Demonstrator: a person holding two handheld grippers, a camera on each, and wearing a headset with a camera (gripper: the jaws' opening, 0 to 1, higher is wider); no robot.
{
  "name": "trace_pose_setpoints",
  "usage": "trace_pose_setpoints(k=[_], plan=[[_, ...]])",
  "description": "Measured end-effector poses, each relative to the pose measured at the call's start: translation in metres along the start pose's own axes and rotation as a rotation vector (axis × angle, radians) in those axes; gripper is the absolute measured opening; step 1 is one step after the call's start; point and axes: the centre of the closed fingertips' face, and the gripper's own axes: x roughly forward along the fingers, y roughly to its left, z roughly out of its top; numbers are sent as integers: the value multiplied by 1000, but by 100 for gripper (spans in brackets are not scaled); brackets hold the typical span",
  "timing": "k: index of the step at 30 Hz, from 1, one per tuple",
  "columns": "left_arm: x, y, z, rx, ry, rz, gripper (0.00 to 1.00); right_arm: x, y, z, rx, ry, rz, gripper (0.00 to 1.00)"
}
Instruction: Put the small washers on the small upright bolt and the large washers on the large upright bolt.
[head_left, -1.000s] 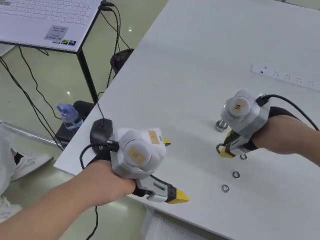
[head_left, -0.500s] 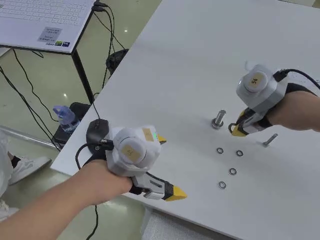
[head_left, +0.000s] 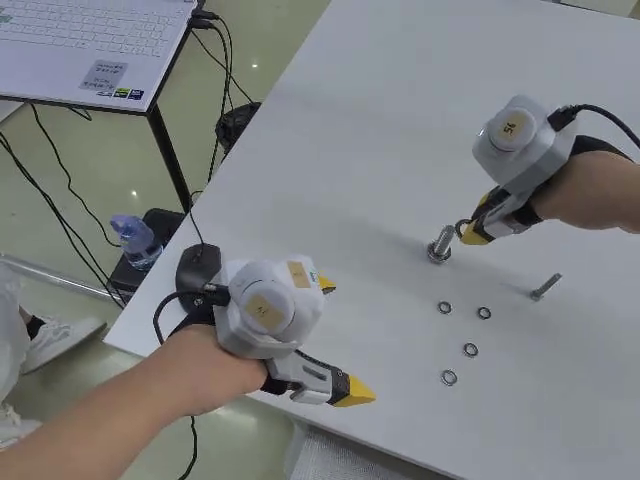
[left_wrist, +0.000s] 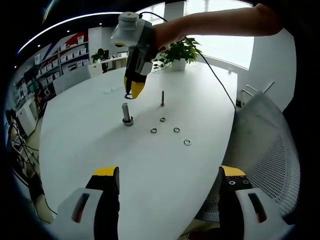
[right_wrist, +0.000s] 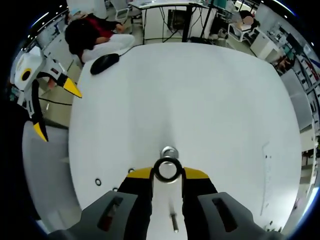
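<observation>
yellow-tipped right gripper grasping a large silver metal washer in its jaws just above the large upright steel bolt, left gripper hovering, jaws released, over the white tabletop

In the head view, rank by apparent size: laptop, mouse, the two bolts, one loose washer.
1. laptop, even though the frame edge crops it
2. mouse, partly covered by a gripper
3. thick bolt and thin bolt: too alike to rank
4. loose washer

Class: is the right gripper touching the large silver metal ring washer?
Touching. The right gripper view shows the large silver metal ring washer pinched between the yellow jaw tips of the right gripper, with no gap on either side.
</observation>
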Motion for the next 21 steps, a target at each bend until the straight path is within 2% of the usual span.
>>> trace_pose_setpoints(k=[21], plan=[[4,4,1,-2,-2,-14,82,27,-7,4,-15,28,12,22]])
